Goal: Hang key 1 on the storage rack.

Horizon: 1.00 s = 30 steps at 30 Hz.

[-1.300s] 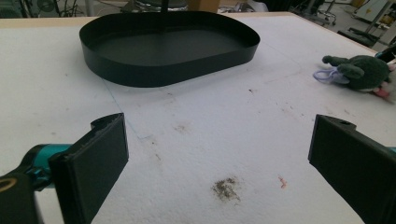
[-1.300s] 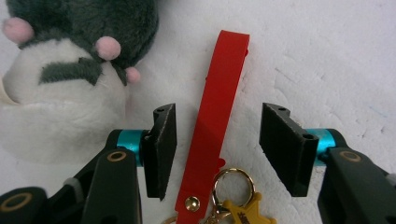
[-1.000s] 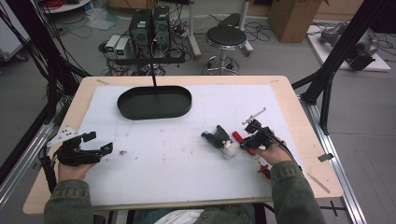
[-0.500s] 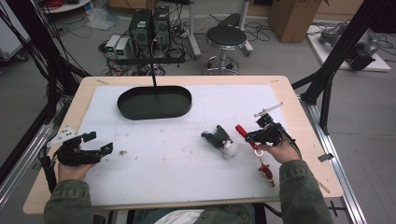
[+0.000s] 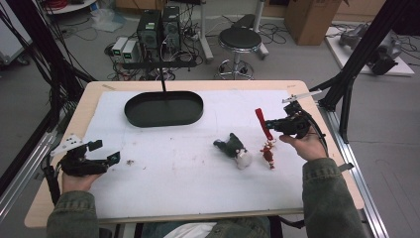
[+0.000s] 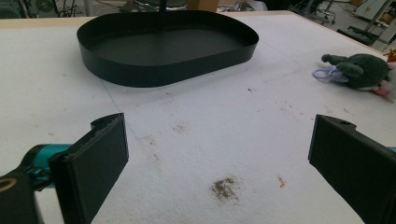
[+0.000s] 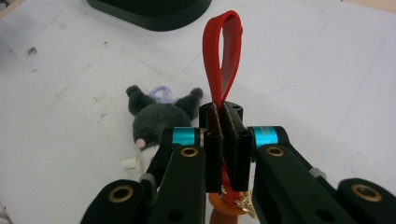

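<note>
Glossy red strap (image 7: 223, 56), fuzzy plush toy (image 7: 159, 119)

- Tray (image 5: 164, 110) sits at the back of the table (image 5: 208, 198), left of centre.
- Plush toy (image 5: 234, 147) lies in front of the tray, to its right.
- Strap (image 5: 263, 124) hangs right of the toy — pinched in the right gripper (image 5: 271, 123).
- Left gripper (image 5: 105, 151) sits near the table's left edge.

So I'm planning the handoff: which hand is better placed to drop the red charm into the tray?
Right. Its tongs are shut on the charm's strap, already lifted; the left tongs stand open.
</note>
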Available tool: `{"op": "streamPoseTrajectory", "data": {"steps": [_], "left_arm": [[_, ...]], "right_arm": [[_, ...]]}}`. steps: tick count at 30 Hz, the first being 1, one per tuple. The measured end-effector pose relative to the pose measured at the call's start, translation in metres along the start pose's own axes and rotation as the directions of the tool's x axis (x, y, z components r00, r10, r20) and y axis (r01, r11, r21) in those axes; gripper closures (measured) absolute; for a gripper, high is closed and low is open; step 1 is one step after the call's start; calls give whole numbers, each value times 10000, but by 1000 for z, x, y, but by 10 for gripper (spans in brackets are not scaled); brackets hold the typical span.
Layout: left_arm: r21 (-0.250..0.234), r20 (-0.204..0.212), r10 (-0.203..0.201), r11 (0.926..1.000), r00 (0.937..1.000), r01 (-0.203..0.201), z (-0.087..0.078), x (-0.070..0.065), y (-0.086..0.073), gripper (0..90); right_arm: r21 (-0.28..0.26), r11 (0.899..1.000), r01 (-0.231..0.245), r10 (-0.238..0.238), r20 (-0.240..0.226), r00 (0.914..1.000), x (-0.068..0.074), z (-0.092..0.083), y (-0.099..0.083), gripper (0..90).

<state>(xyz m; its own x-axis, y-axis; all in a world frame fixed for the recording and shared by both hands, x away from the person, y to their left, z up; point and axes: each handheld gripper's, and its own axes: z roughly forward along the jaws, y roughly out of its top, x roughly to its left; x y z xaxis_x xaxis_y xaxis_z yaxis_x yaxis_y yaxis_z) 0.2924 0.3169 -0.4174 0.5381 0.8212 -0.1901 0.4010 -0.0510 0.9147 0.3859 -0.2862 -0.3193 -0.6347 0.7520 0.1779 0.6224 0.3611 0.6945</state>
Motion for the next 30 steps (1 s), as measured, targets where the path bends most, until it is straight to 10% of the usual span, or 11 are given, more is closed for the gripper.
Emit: {"op": "streamPoseTrajectory", "data": {"steps": [30], "left_arm": [[-24, 103, -85, 10000, 9999, 85, 1, 0, 0, 54]], "right_arm": [[-1233, 9924, 47, -130, -668, 9977, 25, -30, 78, 872]]}}
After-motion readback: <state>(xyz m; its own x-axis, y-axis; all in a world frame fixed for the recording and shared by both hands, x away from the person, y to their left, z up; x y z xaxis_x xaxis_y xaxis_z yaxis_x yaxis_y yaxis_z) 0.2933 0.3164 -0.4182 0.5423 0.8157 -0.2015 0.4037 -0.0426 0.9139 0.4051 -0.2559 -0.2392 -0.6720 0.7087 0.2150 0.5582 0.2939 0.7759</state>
